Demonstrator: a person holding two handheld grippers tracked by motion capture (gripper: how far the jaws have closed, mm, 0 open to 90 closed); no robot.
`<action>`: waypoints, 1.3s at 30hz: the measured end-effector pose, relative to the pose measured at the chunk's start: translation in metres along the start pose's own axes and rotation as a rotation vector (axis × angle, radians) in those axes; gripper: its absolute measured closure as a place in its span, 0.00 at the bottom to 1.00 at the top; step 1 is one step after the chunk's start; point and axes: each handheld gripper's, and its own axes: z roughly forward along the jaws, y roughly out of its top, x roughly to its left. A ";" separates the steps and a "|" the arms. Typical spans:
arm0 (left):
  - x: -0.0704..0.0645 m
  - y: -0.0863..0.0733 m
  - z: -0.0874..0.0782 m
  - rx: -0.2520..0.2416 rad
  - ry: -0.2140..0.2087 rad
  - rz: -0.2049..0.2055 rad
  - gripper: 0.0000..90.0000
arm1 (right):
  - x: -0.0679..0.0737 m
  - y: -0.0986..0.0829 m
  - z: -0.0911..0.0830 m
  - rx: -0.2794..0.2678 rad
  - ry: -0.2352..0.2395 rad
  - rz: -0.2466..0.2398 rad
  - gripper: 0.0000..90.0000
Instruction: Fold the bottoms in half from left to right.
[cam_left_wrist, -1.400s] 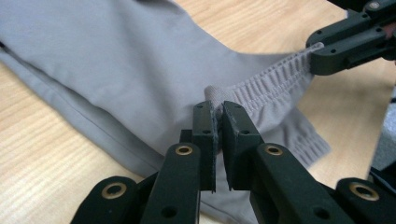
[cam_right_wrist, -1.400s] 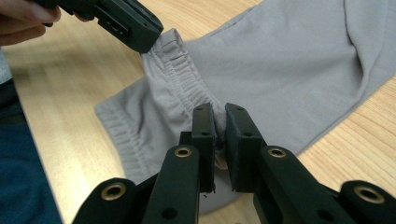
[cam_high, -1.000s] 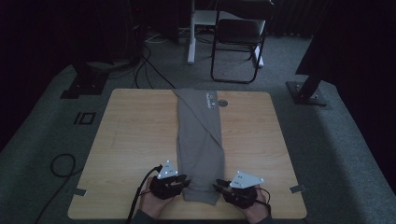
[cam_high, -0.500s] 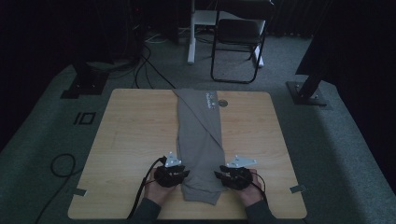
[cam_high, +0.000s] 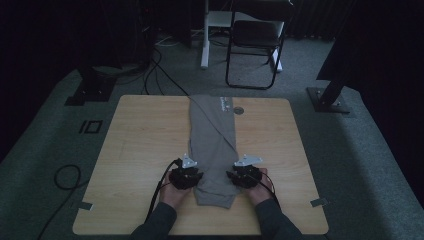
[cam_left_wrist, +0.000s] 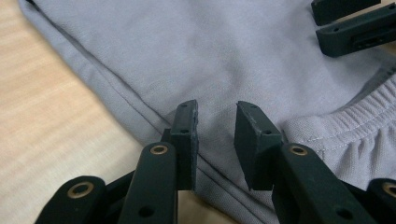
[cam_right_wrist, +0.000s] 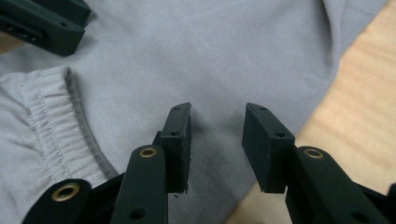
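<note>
Grey trousers (cam_high: 212, 145), folded lengthwise, lie down the middle of the wooden table (cam_high: 145, 135), waistband end nearest me. My left gripper (cam_high: 196, 178) rests at the garment's left edge, my right gripper (cam_high: 233, 177) at its right edge. In the left gripper view my left gripper (cam_left_wrist: 216, 140) stands open over the grey cloth (cam_left_wrist: 210, 56), just beside the elastic waistband (cam_left_wrist: 355, 116), with nothing pinched. In the right gripper view my right gripper (cam_right_wrist: 217, 140) is also open above the cloth (cam_right_wrist: 210, 51), the waistband (cam_right_wrist: 42, 116) to its left.
A black folding chair (cam_high: 255, 45) and a white post stand beyond the table's far edge. Black stand bases (cam_high: 332, 100) sit on the floor at both far corners. A cable loop (cam_high: 65, 175) lies on the carpet at left. Bare wood flanks the trousers.
Both hands have slid away from the near table edge, up along the trousers, and closed in on the garment's two sides. The trousers themselves lie as before.
</note>
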 end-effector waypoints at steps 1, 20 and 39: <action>0.002 0.002 0.002 -0.001 0.006 -0.001 0.77 | -0.002 0.002 0.003 -0.004 -0.001 0.005 0.69; 0.004 0.013 0.002 0.021 0.052 0.012 0.67 | -0.003 0.014 -0.002 -0.042 -0.026 0.048 0.70; -0.006 0.004 0.000 0.038 0.059 0.081 0.62 | 0.007 -0.016 -0.023 0.041 -0.041 0.015 0.73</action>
